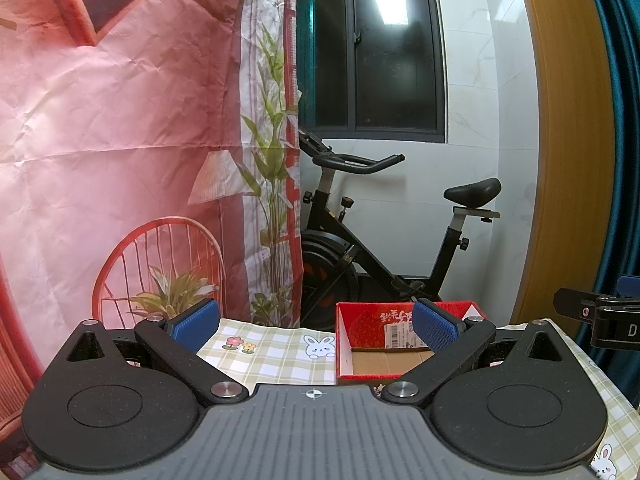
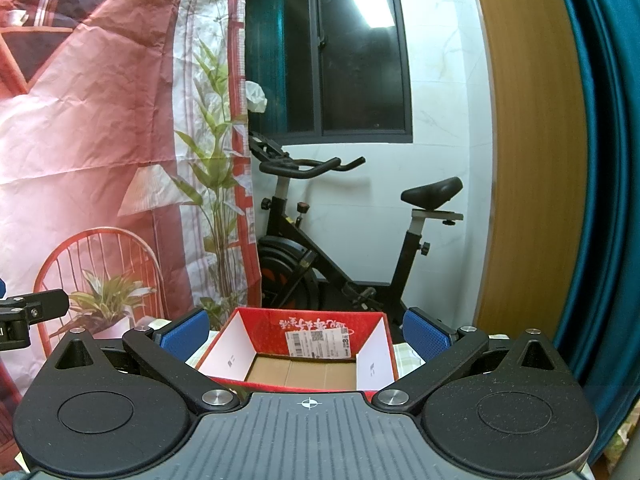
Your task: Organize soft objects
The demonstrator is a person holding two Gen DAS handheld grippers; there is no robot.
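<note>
Although no soft object shows in either view, 1 red box (image 2: 300, 354) sits empty on the checked counter (image 1: 276, 356), straight ahead of the right hand-held gripper (image 2: 306, 334) and forward-right of the left hand-held gripper (image 1: 316, 324). Both of the 2 stand spread apart, holding nothing; the right is likely nearer.

Black claw (image 1: 316, 326) linkages, blue ribbed pads (image 1: 434, 326), silver screws.

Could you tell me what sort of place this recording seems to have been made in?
Probably a room in a home, set up for recording. An exercise bike stands under a dark window, a printed backdrop hangs on the left, and a red box sits on a checked tablecloth.
</note>
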